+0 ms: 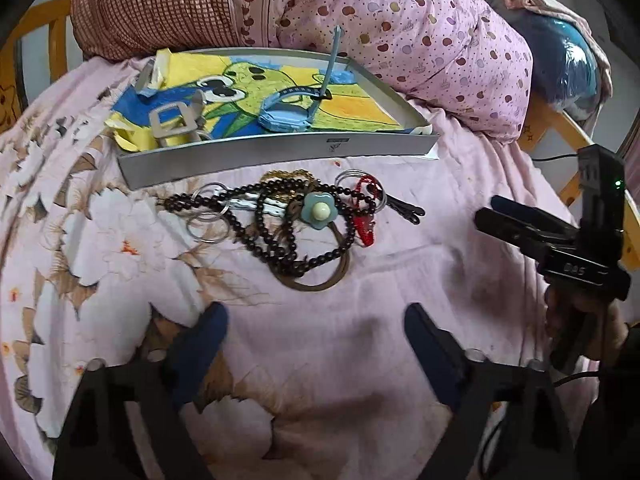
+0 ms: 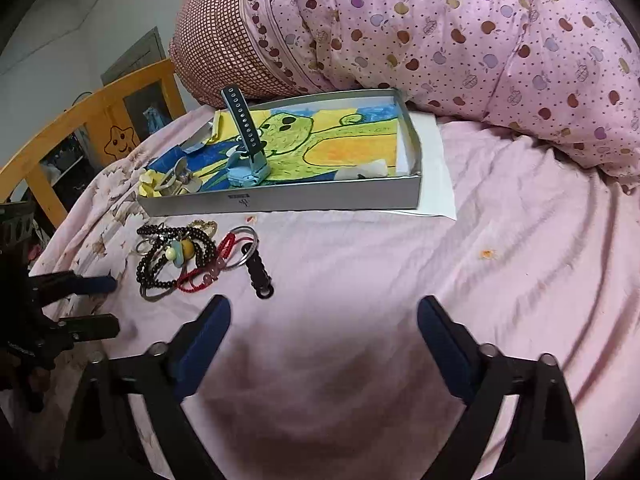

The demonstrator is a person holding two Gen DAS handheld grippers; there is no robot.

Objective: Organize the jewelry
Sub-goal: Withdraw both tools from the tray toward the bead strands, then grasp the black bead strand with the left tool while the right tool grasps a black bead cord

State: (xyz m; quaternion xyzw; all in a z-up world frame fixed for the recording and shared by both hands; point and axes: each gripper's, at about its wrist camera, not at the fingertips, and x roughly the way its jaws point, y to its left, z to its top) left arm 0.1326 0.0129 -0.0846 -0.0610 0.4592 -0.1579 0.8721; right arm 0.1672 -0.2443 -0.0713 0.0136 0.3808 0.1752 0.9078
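Note:
A tangle of jewelry lies on the pink bedsheet: a dark bead necklace [image 1: 264, 236], a blue flower hair tie [image 1: 318, 208], a red cord bracelet [image 1: 366, 228], silver rings [image 1: 208, 220] and a black hair clip [image 1: 404, 210]. Behind it stands a shallow grey box [image 1: 280, 150] lined with a coloured drawing, holding a blue watch [image 1: 288, 114] and a grey metal clip [image 1: 176, 122]. My left gripper [image 1: 314, 316] is open and empty, just short of the pile. My right gripper [image 2: 324, 306] is open too, right of the black hair clip [image 2: 258, 274] and the pile [image 2: 188, 256].
A rolled pink apple-print quilt [image 1: 400, 20] and a checked pillow [image 1: 152, 4] lie behind the box. A white sheet [image 2: 436, 168] sticks out under the box's right end. A yellow wooden bed frame [image 2: 100, 120] borders the bed; a blue bag [image 1: 564, 64] sits far right.

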